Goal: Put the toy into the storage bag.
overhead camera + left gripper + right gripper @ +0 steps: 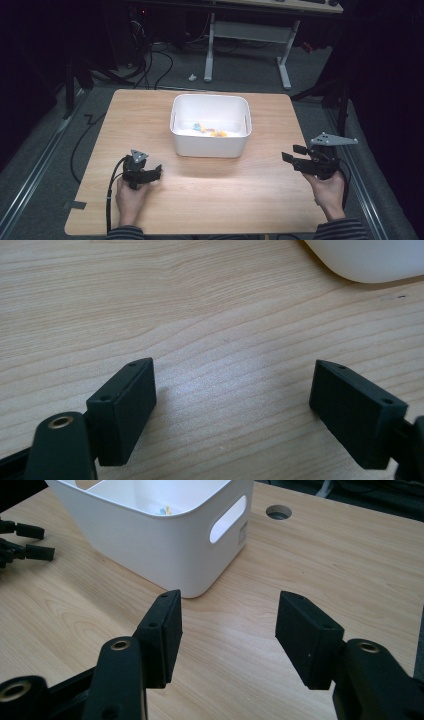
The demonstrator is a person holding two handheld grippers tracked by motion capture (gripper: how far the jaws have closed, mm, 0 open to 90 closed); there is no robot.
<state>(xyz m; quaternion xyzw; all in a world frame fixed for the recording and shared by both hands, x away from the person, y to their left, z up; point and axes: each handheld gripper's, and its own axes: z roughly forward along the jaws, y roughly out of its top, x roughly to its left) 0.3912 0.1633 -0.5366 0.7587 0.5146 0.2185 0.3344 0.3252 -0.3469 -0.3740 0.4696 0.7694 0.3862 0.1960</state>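
At about 8 o'clock on the wooden table (225, 195), the left gripper (159, 171) rests low with its jaws spread and nothing between them. The white bin (210, 142) sits at centre, small yellow and blue items (212, 131) already lying inside. At 4 o'clock, the right gripper (291, 153) hovers released, empty, aimed toward the bin. Judging by this, the filling looks done or paused; no loose items remain on the tabletop.

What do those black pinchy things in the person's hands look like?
Both are black. The left gripper and the right gripper each have two flat, blocky jaws with small screw holes. A grey three-cornered plate sits on top of each one, and a black cable trails from the left one. The person wears striped sleeves.
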